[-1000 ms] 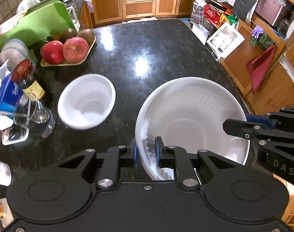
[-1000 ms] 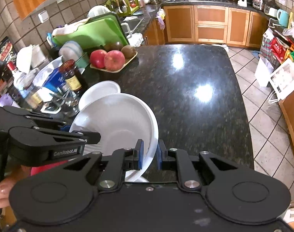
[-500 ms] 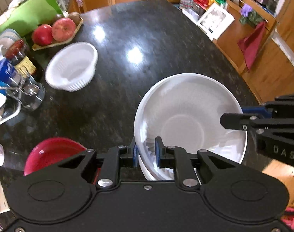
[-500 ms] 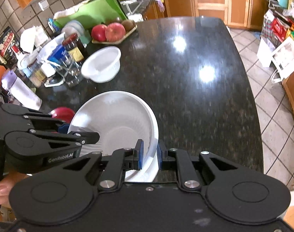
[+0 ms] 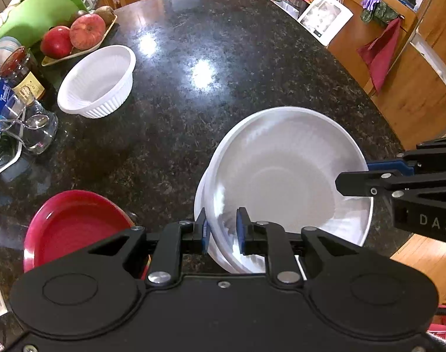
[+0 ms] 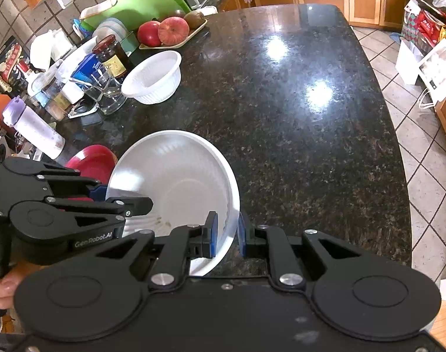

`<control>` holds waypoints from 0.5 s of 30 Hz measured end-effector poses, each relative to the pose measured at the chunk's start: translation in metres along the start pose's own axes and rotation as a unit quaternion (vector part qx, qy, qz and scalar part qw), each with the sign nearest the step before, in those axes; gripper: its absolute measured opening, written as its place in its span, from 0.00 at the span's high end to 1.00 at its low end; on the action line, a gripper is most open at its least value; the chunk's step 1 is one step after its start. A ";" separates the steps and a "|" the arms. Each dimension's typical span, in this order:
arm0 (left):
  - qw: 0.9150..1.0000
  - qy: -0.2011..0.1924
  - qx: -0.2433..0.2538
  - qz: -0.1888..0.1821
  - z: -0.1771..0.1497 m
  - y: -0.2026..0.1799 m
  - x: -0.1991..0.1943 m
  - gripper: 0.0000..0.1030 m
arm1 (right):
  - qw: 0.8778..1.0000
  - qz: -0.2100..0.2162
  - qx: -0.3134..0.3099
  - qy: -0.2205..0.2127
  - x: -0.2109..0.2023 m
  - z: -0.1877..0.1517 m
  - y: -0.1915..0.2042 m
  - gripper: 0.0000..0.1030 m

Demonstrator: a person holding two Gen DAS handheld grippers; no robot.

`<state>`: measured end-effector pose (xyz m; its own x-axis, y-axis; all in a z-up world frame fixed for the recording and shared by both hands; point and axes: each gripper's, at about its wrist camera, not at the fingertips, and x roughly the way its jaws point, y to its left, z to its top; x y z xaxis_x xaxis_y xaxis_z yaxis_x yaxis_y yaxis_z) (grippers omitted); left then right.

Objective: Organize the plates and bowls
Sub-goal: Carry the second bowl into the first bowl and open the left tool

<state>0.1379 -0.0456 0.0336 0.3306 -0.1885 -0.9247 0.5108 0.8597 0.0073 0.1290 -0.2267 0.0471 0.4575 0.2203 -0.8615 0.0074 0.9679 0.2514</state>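
A large white ribbed bowl (image 5: 284, 182) is held over the near part of the dark granite counter (image 5: 223, 67); it also shows in the right wrist view (image 6: 179, 182). My left gripper (image 5: 222, 231) is shut on its near-left rim. My right gripper (image 6: 225, 233) is shut on its right rim. A smaller white ribbed bowl (image 5: 98, 80) stands at the left, also in the right wrist view (image 6: 154, 77). A red plate (image 5: 73, 226) lies near left, partly hidden behind the left gripper in the right wrist view (image 6: 92, 161).
A tray of apples (image 5: 76, 33), a dark jar (image 5: 20, 72), a glass with spoons (image 5: 32, 129) and a green board (image 5: 32, 14) crowd the left side. A white bottle (image 6: 32, 127) lies at the left. The counter's edge drops to tiled floor (image 6: 422, 135) on the right.
Both grippers have carried the large bowl back toward the counter's near edge. The small bowl now sits farther off, and the red plate has come fully into view.
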 end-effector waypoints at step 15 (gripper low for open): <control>0.999 -0.050 0.002 0.017 -0.005 0.002 -0.016 0.49 | 1.000 0.002 -0.005 -0.016 -0.002 0.004 0.000 0.63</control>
<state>0.1294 -0.0381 0.0462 0.4249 -0.2062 -0.8814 0.5013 0.8644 0.0394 0.1321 -0.2276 0.0506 0.4861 0.2203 -0.8457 -0.0027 0.9681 0.2506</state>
